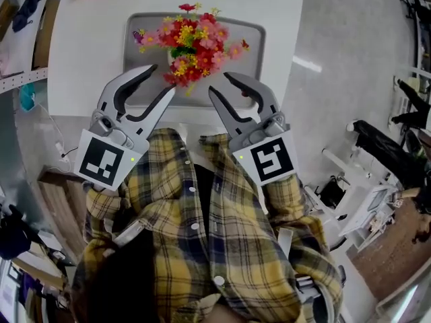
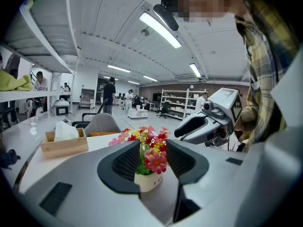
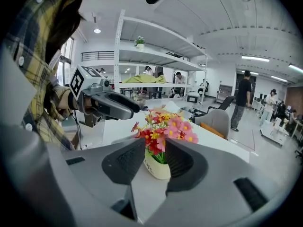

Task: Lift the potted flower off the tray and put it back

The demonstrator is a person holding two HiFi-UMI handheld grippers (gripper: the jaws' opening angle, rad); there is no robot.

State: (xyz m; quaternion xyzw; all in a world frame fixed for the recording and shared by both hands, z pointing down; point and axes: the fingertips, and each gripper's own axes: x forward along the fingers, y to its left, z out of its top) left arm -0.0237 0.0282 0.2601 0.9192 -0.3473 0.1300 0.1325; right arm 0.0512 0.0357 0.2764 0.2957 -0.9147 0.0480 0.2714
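The potted flower (image 1: 192, 46), a white pot with red, pink and yellow blooms, stands upright on the grey tray (image 1: 252, 32) on the white table. My left gripper (image 1: 161, 81) hangs open at the tray's near-left side, just short of the blooms, with nothing between its fingers. My right gripper (image 1: 220, 84) is open too, at the near-right side, also empty. In the left gripper view the pot (image 2: 147, 181) shows beyond the gap between the jaws, apart from them. The right gripper view shows the pot (image 3: 158, 169) the same way, with the left gripper (image 3: 113, 105) across from it.
The white table (image 1: 87, 46) ends just below the tray, close to the person's plaid shirt. A wooden tissue box (image 2: 64, 141) sits on the table to the left. A grey chair (image 3: 218, 122) stands behind the table. People and shelves are far off.
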